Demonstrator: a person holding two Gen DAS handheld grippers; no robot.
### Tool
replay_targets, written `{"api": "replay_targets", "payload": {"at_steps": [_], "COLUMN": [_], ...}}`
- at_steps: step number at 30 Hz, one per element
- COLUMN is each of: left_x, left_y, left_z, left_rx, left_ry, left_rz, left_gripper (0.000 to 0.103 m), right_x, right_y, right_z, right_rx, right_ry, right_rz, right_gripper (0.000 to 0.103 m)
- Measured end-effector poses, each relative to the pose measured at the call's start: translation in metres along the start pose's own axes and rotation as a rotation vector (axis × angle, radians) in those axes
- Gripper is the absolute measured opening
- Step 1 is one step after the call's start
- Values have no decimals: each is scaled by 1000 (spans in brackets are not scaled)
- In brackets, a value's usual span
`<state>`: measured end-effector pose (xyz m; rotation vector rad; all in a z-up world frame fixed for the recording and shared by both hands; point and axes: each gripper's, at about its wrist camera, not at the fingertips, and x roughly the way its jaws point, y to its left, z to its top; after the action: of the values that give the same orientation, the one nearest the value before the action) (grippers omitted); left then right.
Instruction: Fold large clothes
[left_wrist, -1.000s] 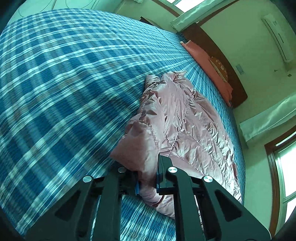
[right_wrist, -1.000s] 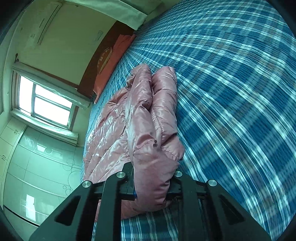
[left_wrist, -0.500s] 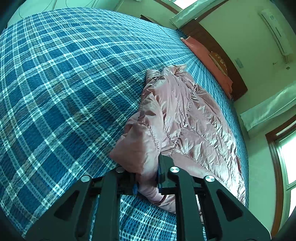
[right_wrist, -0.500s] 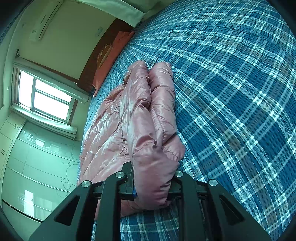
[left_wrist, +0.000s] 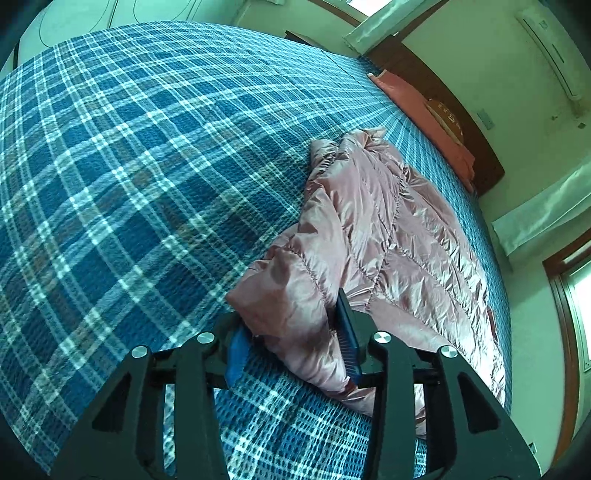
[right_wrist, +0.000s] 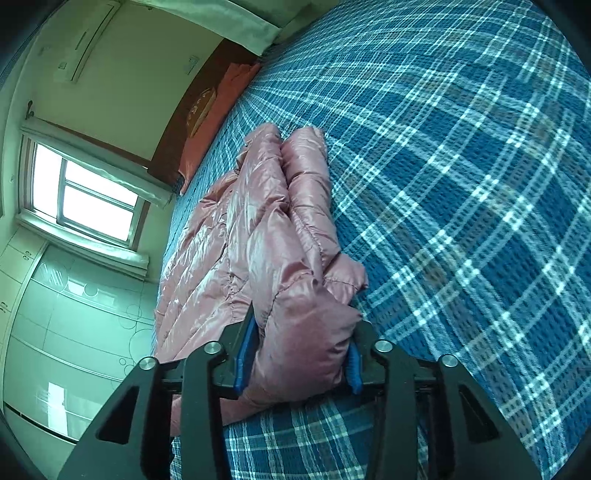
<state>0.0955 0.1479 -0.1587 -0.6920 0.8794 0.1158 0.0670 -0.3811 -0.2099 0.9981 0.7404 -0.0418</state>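
Observation:
A shiny pink quilted jacket (left_wrist: 388, 236) lies folded lengthwise on a blue plaid bedspread (left_wrist: 129, 166). In the left wrist view my left gripper (left_wrist: 291, 343) is open, its blue pads wide apart on either side of the jacket's near corner, which rests on the bed. In the right wrist view the jacket (right_wrist: 266, 229) stretches away from me, and my right gripper (right_wrist: 297, 354) has its jaws spread around the jacket's puffy near end, with the fabric filling the gap between the pads.
A dark wooden headboard (left_wrist: 443, 107) with orange pillows (left_wrist: 421, 114) stands at the far end of the bed. A window (right_wrist: 81, 199) and a pale wardrobe (right_wrist: 62, 332) are on the jacket's far side.
Both grippers lowered the jacket's end onto the bed and stopped. My left gripper's jaws have opened from a tight pinch; the right jaws have widened slightly.

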Motion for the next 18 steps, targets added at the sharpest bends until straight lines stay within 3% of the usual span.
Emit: {"api": "replay_targets", "payload": {"at_steps": [3,7,12,15,18], "left_x": [-9,-26,-45,-55,-67], "left_y": [3,6,8,7,-8], "left_z": [1,2,7,12,13], "left_rx": [13,50,135,182,245], "left_ry": [-6,-33,-104,-151,-195], "left_rz": [19,67,196,261,272], "left_gripper": [46,49,50,50,50], "right_x": [-14,-35,-57,-69,-75], "right_y": [-2,-10,-12,1,27], "right_z": [-1,0,3,1,-2], "right_rx": [-18,-35,-78,-150,-238], "right_ry": [-27,-55,-104,-147,-182], "right_rz": [-37,-85,-174,-266,-320], "right_gripper": [49,51,51,51,51]}}
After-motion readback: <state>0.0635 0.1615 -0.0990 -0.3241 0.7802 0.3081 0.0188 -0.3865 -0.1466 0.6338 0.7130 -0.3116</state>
